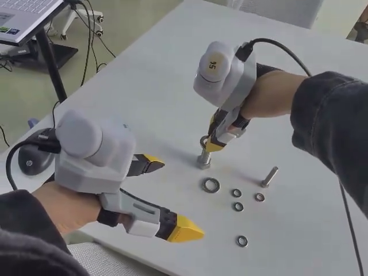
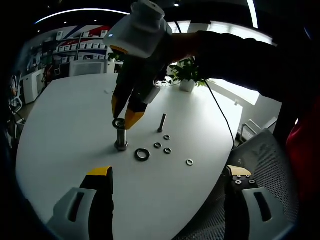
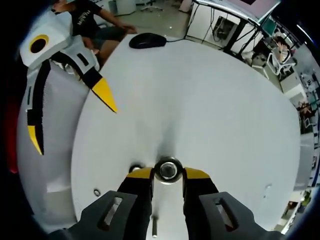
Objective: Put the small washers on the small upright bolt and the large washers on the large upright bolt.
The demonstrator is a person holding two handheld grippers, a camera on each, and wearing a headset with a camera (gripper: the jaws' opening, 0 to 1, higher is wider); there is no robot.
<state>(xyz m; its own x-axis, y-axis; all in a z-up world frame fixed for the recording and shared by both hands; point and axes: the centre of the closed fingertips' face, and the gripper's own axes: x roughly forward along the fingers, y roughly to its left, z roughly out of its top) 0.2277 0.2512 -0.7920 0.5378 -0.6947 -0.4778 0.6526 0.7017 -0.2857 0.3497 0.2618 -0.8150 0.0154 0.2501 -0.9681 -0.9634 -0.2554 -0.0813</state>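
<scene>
The large upright bolt [image 1: 203,161] stands mid-table. My right gripper [image 1: 208,146] points down over it, shut on a large washer [image 1: 204,140] held at the bolt's top. In the right gripper view the washer [image 3: 168,161] sits between the yellow fingertips. Another large washer [image 1: 211,185] lies flat just right of the bolt. The small upright bolt [image 1: 269,176] stands further right, with several small washers [image 1: 237,199] loose on the table beside it. My left gripper [image 1: 170,198] hovers open and unloaded at the near left. From the left gripper view, the right gripper [image 2: 125,118] sits above the large bolt [image 2: 120,139].
A black mouse [image 1: 29,158] and its cable lie at the table's left edge. A laptop [image 1: 23,14] on a stand is beyond the table at the far left. The white table [image 1: 172,69] stretches away behind the bolts.
</scene>
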